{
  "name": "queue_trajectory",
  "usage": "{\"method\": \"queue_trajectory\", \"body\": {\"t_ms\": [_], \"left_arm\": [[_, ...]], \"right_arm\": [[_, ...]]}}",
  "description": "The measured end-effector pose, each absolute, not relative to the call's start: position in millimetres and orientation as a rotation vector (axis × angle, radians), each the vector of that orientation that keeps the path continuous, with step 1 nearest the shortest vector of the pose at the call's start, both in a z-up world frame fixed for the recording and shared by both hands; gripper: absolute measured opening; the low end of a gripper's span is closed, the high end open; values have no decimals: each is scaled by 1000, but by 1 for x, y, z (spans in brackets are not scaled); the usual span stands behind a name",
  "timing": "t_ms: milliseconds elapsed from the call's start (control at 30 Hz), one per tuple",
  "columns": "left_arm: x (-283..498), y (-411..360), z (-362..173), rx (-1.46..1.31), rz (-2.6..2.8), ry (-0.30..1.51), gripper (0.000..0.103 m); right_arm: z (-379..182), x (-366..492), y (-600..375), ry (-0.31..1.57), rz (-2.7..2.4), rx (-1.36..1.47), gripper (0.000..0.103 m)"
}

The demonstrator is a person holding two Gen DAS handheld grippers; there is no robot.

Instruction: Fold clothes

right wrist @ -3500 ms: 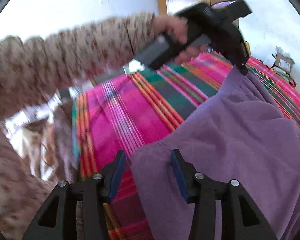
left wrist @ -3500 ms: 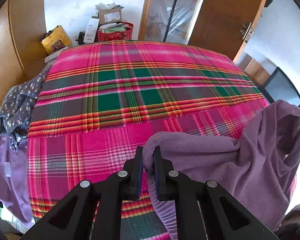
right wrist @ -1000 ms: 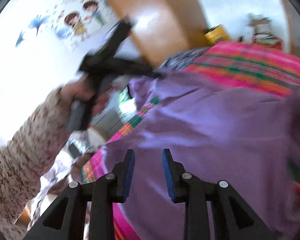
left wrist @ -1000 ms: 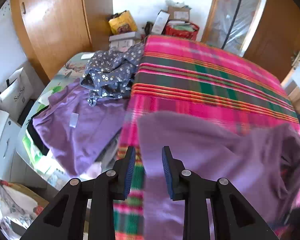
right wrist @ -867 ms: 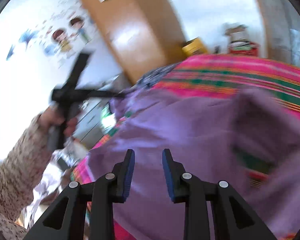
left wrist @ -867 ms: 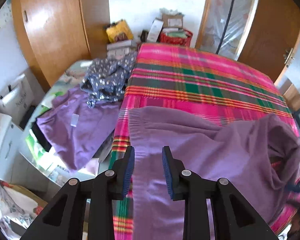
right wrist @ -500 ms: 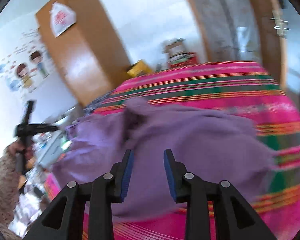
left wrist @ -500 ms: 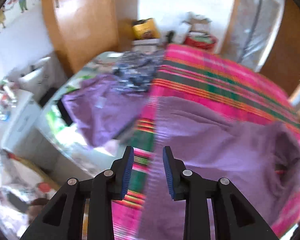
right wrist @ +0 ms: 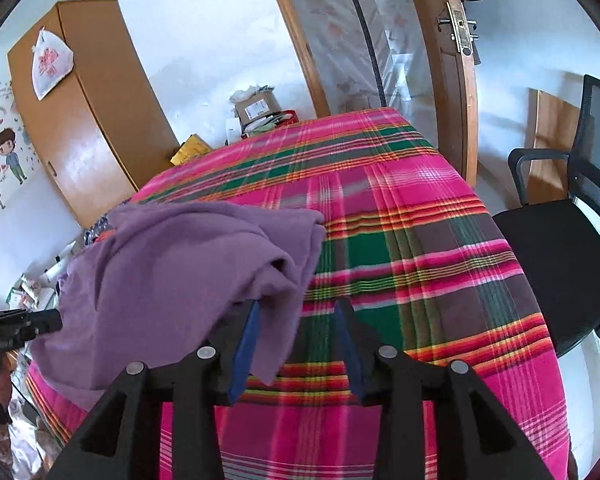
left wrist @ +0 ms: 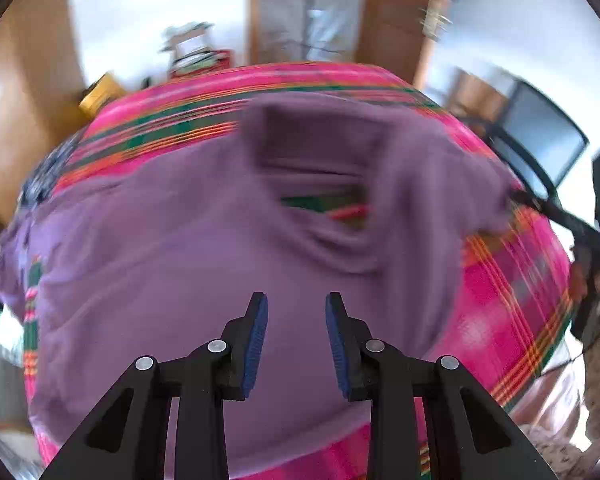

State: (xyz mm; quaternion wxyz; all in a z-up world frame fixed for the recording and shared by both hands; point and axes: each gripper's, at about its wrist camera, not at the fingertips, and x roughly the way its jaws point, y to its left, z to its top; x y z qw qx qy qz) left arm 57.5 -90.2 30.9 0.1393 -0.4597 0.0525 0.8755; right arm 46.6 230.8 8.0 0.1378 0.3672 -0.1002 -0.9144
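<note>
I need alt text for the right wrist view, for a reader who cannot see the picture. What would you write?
A purple garment lies crumpled on a pink plaid blanket, one fold draped over the left finger of the right gripper, whose fingers are opening. Behind stand a wooden wardrobe and a door; a black office chair is at right.

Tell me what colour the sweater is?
Purple sweater, clearest in the right wrist view.
</note>
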Motion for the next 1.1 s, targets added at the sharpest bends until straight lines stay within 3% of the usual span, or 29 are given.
{"method": "queue_trajectory", "body": {"t_ms": [400, 500, 533, 700, 933, 1033, 1100], "left_arm": [[52, -29, -1, -1439, 2441, 191, 31], [59, -23, 0, -1431, 2464, 254, 31], [61, -21, -2, -1425, 2468, 272, 31], [58, -24, -8, -1451, 2463, 231, 33], [57, -29, -10, -1437, 2471, 181, 41], [61, -27, -9, -1420, 2479, 220, 41], [63, -24, -9, -1413, 2478, 252, 41]], "right_arm": [[-7, 20, 206, -147, -2489, 1066, 41], [-4, 22, 203, -74, -2502, 1046, 7], [-2, 23, 203, -45, -2514, 1037, 6], [17, 31, 212, 55, -2657, 933, 5], [44, 41, 204, 388, -2854, 740, 5], [32, 44, 190, 606, -2871, 708, 5], [22, 44, 192, 600, -2850, 770, 5]]}}
